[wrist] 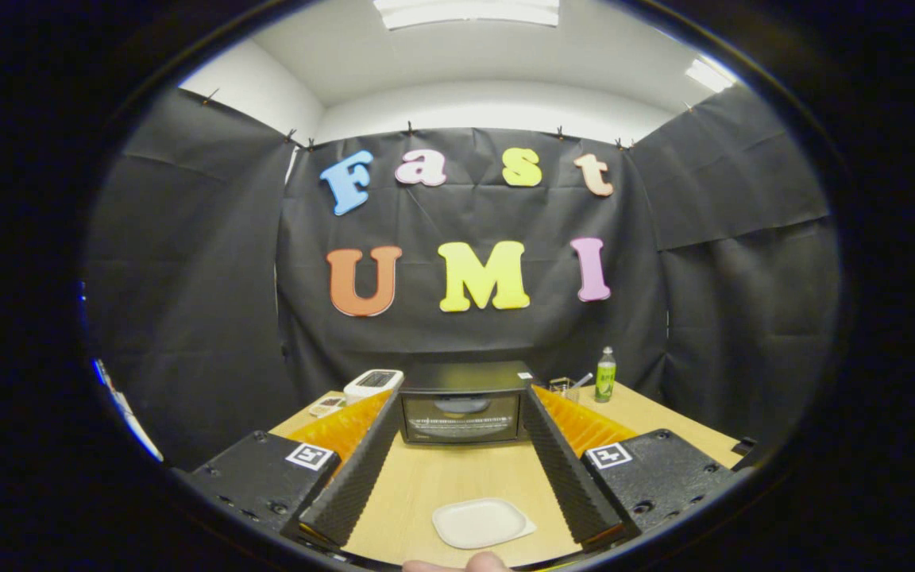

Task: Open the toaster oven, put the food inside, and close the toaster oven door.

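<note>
Fingertip (480, 562) of a person's hand shows nearest, just in front of the white tray (483, 523). Tray sits on the wooden table (457, 477), w/ nothing visible on it, between the two fingers of the gripper (461, 397). Jaws spread wide, holding nothing, fingers reaching fwd to either side of the toaster oven (463, 403). Oven stands beyond the tray, straight ahead, approx between the fingertips; door shut, glass front facing the gripper, dark inside. Left of oven & slightly behind: a white device (373, 382) w/ a small flat item (327, 406) beside it, can't tell what. Right of oven: a small clear container (561, 387), then a green bottle (605, 374) upright near the table's far edge. Food can't be made out.
</note>
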